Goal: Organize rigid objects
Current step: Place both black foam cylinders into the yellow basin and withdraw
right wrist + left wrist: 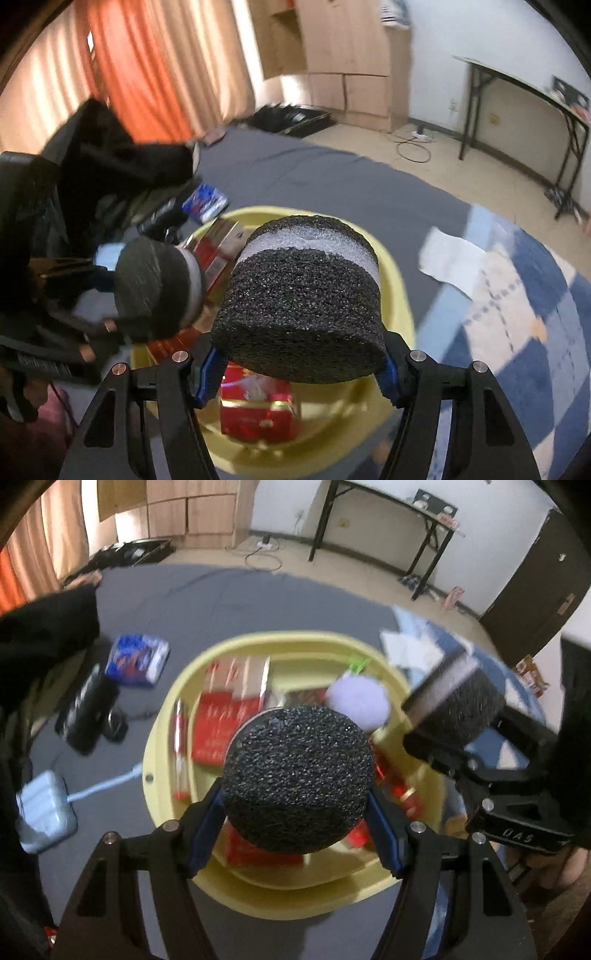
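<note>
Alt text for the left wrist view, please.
The left gripper holds a round black foam block over a yellow basin holding red boxes; the right gripper, at right, holds another foam block.

Right gripper point(297, 347) clamps a foam disc point(303, 306) above the yellow basin point(397, 280)

Two black foam pucks point(298, 780) above yellow basin point(173, 701)

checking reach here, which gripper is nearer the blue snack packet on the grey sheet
Left. The blue snack packet lies outside the yellow basin, off its left side; the left gripper hovers over the basin's middle, while the right gripper hangs over its opposite, right edge.
</note>
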A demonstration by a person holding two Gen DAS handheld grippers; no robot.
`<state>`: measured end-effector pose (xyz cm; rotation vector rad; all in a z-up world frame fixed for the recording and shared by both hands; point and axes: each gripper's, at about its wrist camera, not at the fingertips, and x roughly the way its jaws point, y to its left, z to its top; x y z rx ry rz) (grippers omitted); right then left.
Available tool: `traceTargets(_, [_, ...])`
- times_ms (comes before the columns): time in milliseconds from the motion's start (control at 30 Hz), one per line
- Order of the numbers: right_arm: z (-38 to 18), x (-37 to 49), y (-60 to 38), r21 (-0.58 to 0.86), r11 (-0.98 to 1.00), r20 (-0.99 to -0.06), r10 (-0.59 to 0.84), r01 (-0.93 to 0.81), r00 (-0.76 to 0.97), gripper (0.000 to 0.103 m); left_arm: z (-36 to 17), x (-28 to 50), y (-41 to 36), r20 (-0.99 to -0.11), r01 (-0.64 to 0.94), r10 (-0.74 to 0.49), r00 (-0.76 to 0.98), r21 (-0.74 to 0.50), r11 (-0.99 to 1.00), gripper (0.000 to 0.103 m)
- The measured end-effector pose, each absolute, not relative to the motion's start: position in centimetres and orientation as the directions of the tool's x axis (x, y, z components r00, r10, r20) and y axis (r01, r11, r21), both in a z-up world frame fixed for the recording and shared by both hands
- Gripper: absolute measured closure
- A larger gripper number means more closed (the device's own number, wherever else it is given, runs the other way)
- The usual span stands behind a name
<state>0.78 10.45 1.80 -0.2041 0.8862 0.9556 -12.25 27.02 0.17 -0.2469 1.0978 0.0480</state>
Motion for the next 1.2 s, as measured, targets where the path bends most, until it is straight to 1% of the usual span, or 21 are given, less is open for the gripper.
traceTargets(33, [1.4,0.9,11.4,0.199,0.580,-0.748,0.610,-0.790,0.260,0.037,-0.4,-12.1,27.0,-0.891,-0.171,-0.073,0.449,-0.166,0.971,0.031])
traceTargets(133, [0.3,1.8,13.5,0.140,0.571,-0.772,0.574,-0.809,0.272,0.037,-1.8,-12.1,27.3,-0.886,-0.168,-0.096,0.453,-0.190,0.967,0.031])
traceTargets(267, [-1.1,2.0,15.3,0.154,0.569,-0.767,0.584,-0.808,0.265,0.036,-2.3,-11.4,27.4,-0.871,-0.162,-0.112,0.478,-0.212,0.964,0.030])
traceTargets(333, [-1.7,2.0,15.4,0.170,0.567,-0.763,0.593,-0.806,0.256,0.034,-2.5,-11.3,27.6,-0.866,-0.177,-0.113,0.486,-0.225,0.958,0.030])
traceTargets(367, [-2.2,2.1,15.4,0.171,0.572,-0.766,0.589,-0.802,0.257,0.032,-2.7,-11.2,27.8,-0.867,-0.186,-0.110,0.486,-0.225,0.957,0.026])
traceTargets(400, [-2.6,2.3,15.5,0.176,0.574,-0.771,0.585,-0.800,0.251,0.028,-2.7,-11.3,27.9,-0.863,-0.194,-0.103,0.495,-0.225,0.955,0.019])
traceTargets(433, [-3.0,2.3,15.7,0.184,0.573,-0.773,0.586,-0.798,0.243,0.021,-2.6,-11.4,27.9,-0.862,-0.204,-0.085,0.500,-0.213,0.956,0.016])
traceTargets(467, [-3.0,2.4,15.5,0.189,0.574,-0.770,0.590,-0.797,0.242,0.018,-2.5,-11.6,28.0,-0.860,-0.216,-0.065,0.506,-0.200,0.956,0.011])
traceTargets(533, [-2.3,2.3,14.2,0.200,0.575,-0.745,0.615,-0.793,0.258,0.008,-1.6,-12.1,28.0,-0.848,-0.231,-0.051,0.527,-0.201,0.952,0.008])
traceTargets(600, [-1.2,2.0,12.6,0.199,0.571,-0.706,0.648,-0.797,0.287,0.000,0.1,-12.4,27.6,-0.824,-0.238,-0.016,0.567,-0.183,0.954,0.000])
traceTargets(733, [1.0,2.1,9.0,0.185,0.555,-0.655,0.685,-0.811,0.319,0.000,3.7,-12.2,26.2,-0.787,-0.249,0.054,0.614,-0.128,0.960,0.000])
traceTargets(867, [2.3,2.6,5.9,0.188,0.527,-0.634,0.709,-0.829,0.307,0.000,5.7,-12.3,24.0,-0.778,-0.314,0.094,0.621,-0.138,0.939,0.000])
traceTargets(967, [2.5,2.0,3.4,0.142,0.471,-0.607,0.736,-0.870,0.299,0.000,5.7,-13.5,21.4,-0.740,-0.355,0.067,0.669,-0.239,0.904,0.000])
traceTargets(1033, [1.4,2.2,1.8,0.114,0.454,-0.647,0.709,-0.884,0.281,0.000,3.9,-14.5,19.5,-0.711,-0.398,0.041,0.702,-0.344,0.850,0.000])
traceTargets(1067, [0.3,2.6,1.1,0.088,0.481,-0.704,0.650,-0.872,0.287,0.000,2.7,-14.8,18.5,-0.727,-0.441,0.065,0.683,-0.341,0.830,0.000])
traceTargets(1100, [-0.9,3.1,0.7,0.083,0.504,-0.748,0.602,-0.860,0.280,0.000,1.1,-15.1,16.7,-0.764,-0.493,0.130,0.632,-0.267,0.828,0.000])
traceTargets(1133, [-1.9,3.4,0.0,0.093,0.517,-0.769,0.580,-0.851,0.268,0.000,0.1,-15.3,15.4,-0.777,-0.495,0.158,0.609,-0.217,0.841,0.000])
traceTargets(1200, [-3.1,3.2,-1.3,0.098,0.531,-0.769,0.578,-0.842,0.275,0.000,-1.8,-15.5,12.4,-0.784,-0.447,0.229,0.577,-0.069,0.892,0.000])
